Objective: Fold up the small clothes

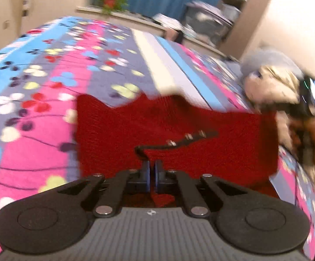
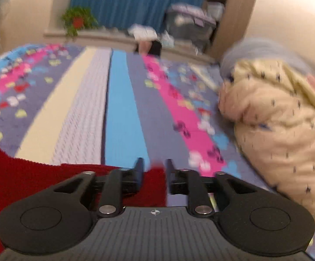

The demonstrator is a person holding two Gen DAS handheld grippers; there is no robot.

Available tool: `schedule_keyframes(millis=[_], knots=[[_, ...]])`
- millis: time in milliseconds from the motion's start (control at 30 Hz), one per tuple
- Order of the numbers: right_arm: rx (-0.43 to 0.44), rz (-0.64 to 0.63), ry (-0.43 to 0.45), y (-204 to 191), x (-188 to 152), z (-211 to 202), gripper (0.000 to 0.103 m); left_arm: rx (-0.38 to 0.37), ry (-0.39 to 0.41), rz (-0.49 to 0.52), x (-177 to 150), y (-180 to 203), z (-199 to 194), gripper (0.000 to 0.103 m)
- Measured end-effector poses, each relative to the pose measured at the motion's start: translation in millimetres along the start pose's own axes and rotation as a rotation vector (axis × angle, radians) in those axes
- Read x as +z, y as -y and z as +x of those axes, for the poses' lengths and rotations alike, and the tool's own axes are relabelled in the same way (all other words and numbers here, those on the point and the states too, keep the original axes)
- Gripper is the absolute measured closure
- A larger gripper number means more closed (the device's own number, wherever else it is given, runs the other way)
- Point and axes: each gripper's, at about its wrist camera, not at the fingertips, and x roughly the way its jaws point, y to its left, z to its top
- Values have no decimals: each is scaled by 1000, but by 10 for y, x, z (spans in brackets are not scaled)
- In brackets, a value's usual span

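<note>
Okay, red garment (image 1: pixel 179 134) lies flat on the floral bed (image 1: pixel 48 87). Left gripper (image 1: pixel 152 169) jaws clenched at its near edge; right gripper (image 2: pixel 153 171) jaws parted, straddling its right corner, not pinching.

Evenly lit, warm indoor light, no hard shadows or glare. Strong fisheye bending toward the edges, dark corners at top right of both views. Motion blur across the bedspread (image 1: pixel 48 76), heavier on the cream quilt (image 2: pixel 277 119) and the far shelves (image 2: pixel 192 19). Red garment (image 1: pixel 179 130) soft-edged; black fingers (image 1: pixel 145 169) up close fairly crisp
</note>
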Motion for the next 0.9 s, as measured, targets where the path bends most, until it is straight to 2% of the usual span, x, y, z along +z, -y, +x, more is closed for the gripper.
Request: schedule_keyframes(millis=[67, 100, 167, 233, 267, 367, 433, 500, 533, 633, 733, 800, 867, 900], knots=[[-51, 97, -11, 185, -11, -28, 62, 64, -33, -62, 45, -211, 32, 99], [-55, 150, 5, 304, -19, -89, 61, 119, -77, -92, 47, -331, 81, 99], [-20, 221, 20, 512, -89, -232, 61, 158, -149, -118, 29, -471, 176, 98], [34, 234, 20, 614, -218, -337, 61, 138, -144, -149, 46, -505, 143, 97], [67, 223, 18, 628, -318, -389, 59, 131, -116, -149, 71, -473, 92, 97], [172, 170, 9, 587, -599, -526, 59, 89, -31, -115, 146, -341, -19, 87], [219, 135, 23, 462, -756, -612, 56, 65, -25, -93, 148, -243, -24, 86], [260, 116, 19, 321, -849, -637, 49, 70, -36, -78, 126, -193, 19, 86], [265, 110, 18, 260, -876, -624, 49, 72, -41, -73, 105, -174, 23, 86], [221, 142, 11, 161, -854, -544, 42, 70, -48, -67, 94, -163, 67, 86], [256, 196, -48, 171, -773, -394, 42, 61, -44, -56, 55, -167, 57, 86], [252, 221, 14, 214, -707, -473, 42, 57, -45, -45, 36, -160, 61, 86], [314, 243, 41, 242, -696, -518, 38, 54, -46, -35, 28, -138, 72, 86], [350, 228, 31, 214, -696, -512, 30, 53, -48, -33, 28, -133, 73, 86]])
